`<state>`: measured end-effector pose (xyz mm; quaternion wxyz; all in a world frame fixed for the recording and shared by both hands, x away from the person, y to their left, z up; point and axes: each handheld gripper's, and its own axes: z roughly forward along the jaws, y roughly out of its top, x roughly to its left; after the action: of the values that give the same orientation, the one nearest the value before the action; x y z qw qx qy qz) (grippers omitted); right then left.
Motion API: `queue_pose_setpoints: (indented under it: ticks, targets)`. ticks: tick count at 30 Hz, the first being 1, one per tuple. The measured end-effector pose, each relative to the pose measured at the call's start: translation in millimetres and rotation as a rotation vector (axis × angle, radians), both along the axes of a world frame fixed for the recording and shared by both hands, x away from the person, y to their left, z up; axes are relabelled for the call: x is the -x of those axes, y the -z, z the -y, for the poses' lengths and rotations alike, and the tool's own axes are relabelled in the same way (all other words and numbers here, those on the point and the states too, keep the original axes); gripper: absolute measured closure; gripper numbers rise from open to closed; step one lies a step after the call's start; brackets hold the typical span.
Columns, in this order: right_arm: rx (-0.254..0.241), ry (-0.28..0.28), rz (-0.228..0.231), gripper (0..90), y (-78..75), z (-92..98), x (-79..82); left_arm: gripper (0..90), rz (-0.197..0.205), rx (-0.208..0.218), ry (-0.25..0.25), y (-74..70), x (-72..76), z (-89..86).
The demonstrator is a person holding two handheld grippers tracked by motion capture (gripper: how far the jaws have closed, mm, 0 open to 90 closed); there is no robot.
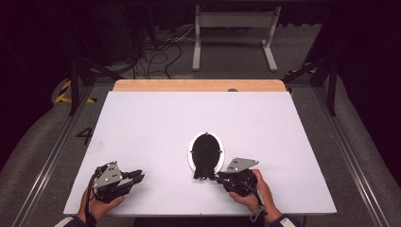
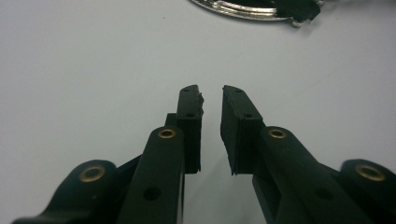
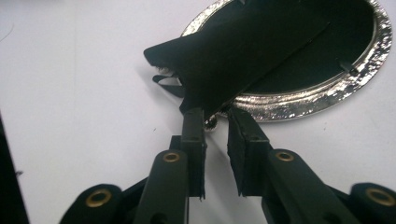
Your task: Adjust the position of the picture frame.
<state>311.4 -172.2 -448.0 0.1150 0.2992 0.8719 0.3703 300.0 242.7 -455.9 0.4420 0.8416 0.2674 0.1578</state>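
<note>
1. Oval frame: silver rim, black back, lying flat near the table's front edge; its long axis runs away from me.
2. Right gripper: my nearer tool, tips at the frame's near end beside its black stand flap; jaws parted narrowly, gripping nothing.
3. Left gripper: well apart to the left, jaws narrowly parted, empty.

You're in a lab or recording studio, not a home. Your white table with a wood back edge stands in a frame of aluminium rails. Black-dark surround, grey carpet floor, tangled cables behind, yellow-black hazard tape at the left, a white metal stand at the far side.
</note>
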Motion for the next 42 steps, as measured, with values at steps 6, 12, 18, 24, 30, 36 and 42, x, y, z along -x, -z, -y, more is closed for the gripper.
queue_pose_setpoints:
  ticks: [6,12,18,24,30,36,42]
  targets:
    - [0.001,-0.017,-0.017,71.2,-2.9,3.2,0.8,59.4,-0.002,-0.032,-0.051,2.6,-0.4,-8.0]
    - [0.024,-0.031,-0.032,67.7,-1.4,-2.6,1.9,48.8,-0.009,-0.039,-0.056,3.8,-0.5,-6.5]
    - [0.064,-0.027,-0.032,66.4,3.2,-9.8,-0.9,42.7,-0.006,-0.035,-0.059,3.9,-0.4,-8.0]
    - [0.065,-0.005,-0.028,66.8,3.5,-12.2,-2.0,39.8,-0.011,-0.037,-0.068,4.8,-1.4,-6.9]
    - [0.056,0.002,-0.038,68.6,3.4,-11.3,-3.3,39.3,-0.011,-0.037,-0.070,5.0,-1.3,-7.6]
    - [0.036,0.020,-0.049,68.9,4.1,-6.6,-6.1,38.5,-0.013,-0.037,-0.064,5.4,-2.4,-8.1]
    - [0.029,0.026,-0.052,68.9,4.3,-4.4,-7.7,35.5,-0.013,-0.034,-0.070,6.6,-3.0,-7.4]
